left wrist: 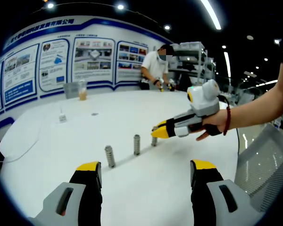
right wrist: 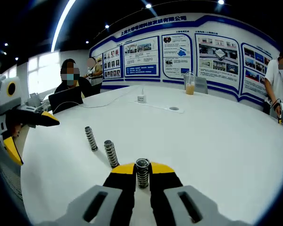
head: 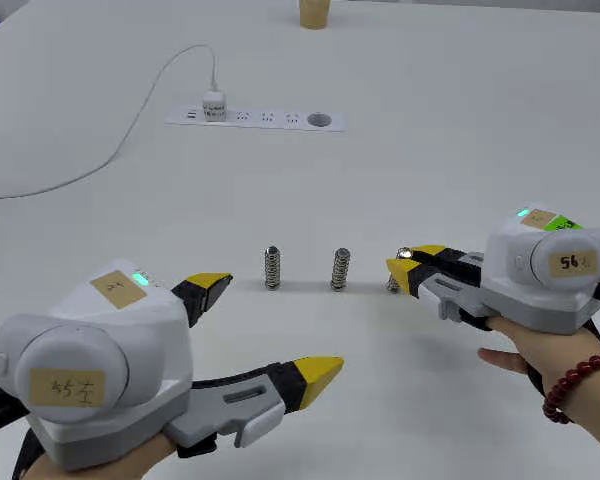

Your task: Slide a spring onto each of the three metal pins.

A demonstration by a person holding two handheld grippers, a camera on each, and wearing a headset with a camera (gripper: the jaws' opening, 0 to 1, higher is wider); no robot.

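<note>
A person works two hand-held grippers over a white tabletop, where three springs stand upright in a row running left to right, a bright metal head showing at the top of each. The right hand-held gripper, reaching in from the right, has its yellow-tipped jaws clamped on the right spring, which stands on the tabletop at the right end of the row; its own view shows the coil held between the two tips. The middle spring and the left spring stand free, near each other but apart and touched by nothing.

The left hand-held gripper sits at the near left, its jaws spread wide apart and holding nothing, well short of the row. A bead bracelet circles the wrist behind the right hand-held gripper.

Farther back on the tabletop lies a power strip with a white plug in it, whose cable trails off to the left. A cup stands at the far edge. In the right gripper view a seated person is at the far side of the tabletop, before a wall of blue-framed boards.
</note>
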